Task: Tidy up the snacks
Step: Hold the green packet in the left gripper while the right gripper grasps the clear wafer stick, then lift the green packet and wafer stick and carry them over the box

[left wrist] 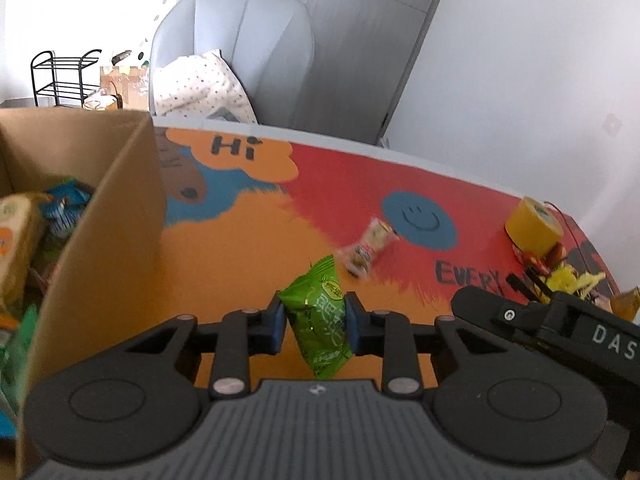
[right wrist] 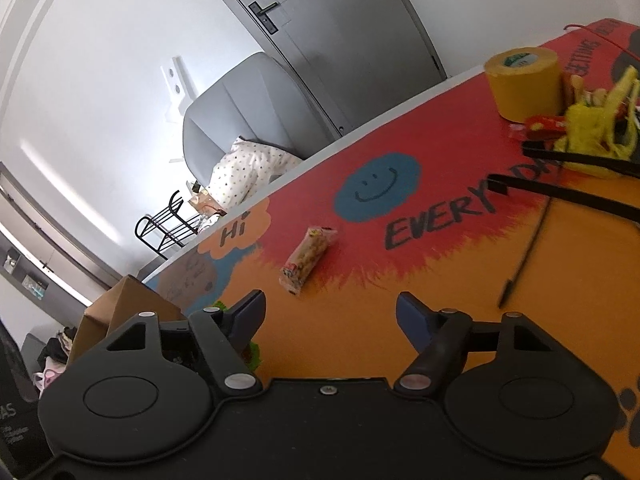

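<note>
Left wrist: crinkled green snack packet point(left wrist: 320, 320)

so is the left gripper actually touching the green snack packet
Touching. In the left wrist view the left gripper has both blue pads pressed against the sides of the green snack packet, with no gap showing on either side.

- This looks like a room in a home, a living room or a bedroom.
- A grey armchair point(left wrist: 240, 52) with a dotted pillow point(left wrist: 200, 88) stands at the upper middle of the left view.
- A grey door point(left wrist: 360, 40) with a black handle is behind it.
- A black wire rack point(left wrist: 60, 78) is at upper left.
- A colourful cartoon table point(left wrist: 280, 216) carries a box point(left wrist: 100, 220) of snacks.
</note>
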Action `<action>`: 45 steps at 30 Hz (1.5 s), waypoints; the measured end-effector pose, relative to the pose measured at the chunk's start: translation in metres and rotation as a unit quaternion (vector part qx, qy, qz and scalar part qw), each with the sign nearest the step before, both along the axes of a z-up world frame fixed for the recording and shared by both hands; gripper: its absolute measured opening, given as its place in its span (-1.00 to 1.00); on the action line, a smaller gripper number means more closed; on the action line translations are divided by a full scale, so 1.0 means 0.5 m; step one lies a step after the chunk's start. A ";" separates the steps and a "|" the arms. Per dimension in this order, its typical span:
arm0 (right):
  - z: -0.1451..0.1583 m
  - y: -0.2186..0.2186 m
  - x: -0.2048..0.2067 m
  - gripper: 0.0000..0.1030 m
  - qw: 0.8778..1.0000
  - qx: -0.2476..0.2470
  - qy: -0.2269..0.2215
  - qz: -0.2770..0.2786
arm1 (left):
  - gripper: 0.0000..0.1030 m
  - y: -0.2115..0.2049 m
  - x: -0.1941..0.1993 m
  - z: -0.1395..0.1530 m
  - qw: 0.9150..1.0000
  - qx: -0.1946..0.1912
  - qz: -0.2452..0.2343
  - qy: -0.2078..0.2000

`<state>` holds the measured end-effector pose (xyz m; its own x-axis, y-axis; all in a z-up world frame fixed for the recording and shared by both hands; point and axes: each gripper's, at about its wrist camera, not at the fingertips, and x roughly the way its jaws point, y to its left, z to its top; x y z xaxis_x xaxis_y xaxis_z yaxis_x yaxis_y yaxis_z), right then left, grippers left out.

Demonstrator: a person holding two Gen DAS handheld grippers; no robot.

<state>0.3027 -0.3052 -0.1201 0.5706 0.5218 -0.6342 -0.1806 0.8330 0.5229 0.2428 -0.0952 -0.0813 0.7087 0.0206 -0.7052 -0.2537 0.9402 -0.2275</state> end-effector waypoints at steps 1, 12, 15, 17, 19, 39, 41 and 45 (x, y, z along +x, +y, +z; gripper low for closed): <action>-0.001 0.006 0.005 0.41 1.000 -0.001 0.000 0.001 | -0.44 0.004 0.003 0.001 1.000 0.000 0.002 -0.002; -0.014 0.088 0.064 0.40 1.000 -0.013 -0.003 0.021 | -0.44 0.051 0.016 0.025 0.999 0.005 0.033 -0.040; -0.019 0.109 0.079 0.34 0.999 -0.018 -0.003 0.027 | -0.44 0.055 0.020 0.028 0.998 0.011 0.040 -0.049; -0.023 0.120 0.087 0.32 0.999 -0.019 -0.002 0.031 | -0.44 0.056 0.023 0.029 0.998 0.014 0.043 -0.053; -0.027 0.125 0.092 0.31 0.999 -0.021 -0.003 0.031 | -0.44 0.057 0.027 0.031 0.997 0.020 0.049 -0.059; -0.040 0.144 0.074 -0.60 0.996 -0.084 0.001 0.044 | -0.44 0.060 0.019 0.023 0.996 0.019 0.061 -0.061; -0.038 0.137 0.063 -0.60 0.996 -0.083 0.002 0.044 | -0.44 0.057 0.012 0.021 0.996 0.015 0.059 -0.059; -0.032 0.122 0.042 -0.60 0.995 -0.086 0.005 0.040 | -0.44 0.051 -0.001 0.019 0.997 0.011 0.051 -0.055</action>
<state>0.3238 -0.2444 -0.1364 0.5247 0.4480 -0.7238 -0.2458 0.8938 0.3751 0.2424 -0.0699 -0.0719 0.7746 0.1109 -0.6226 -0.3225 0.9162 -0.2381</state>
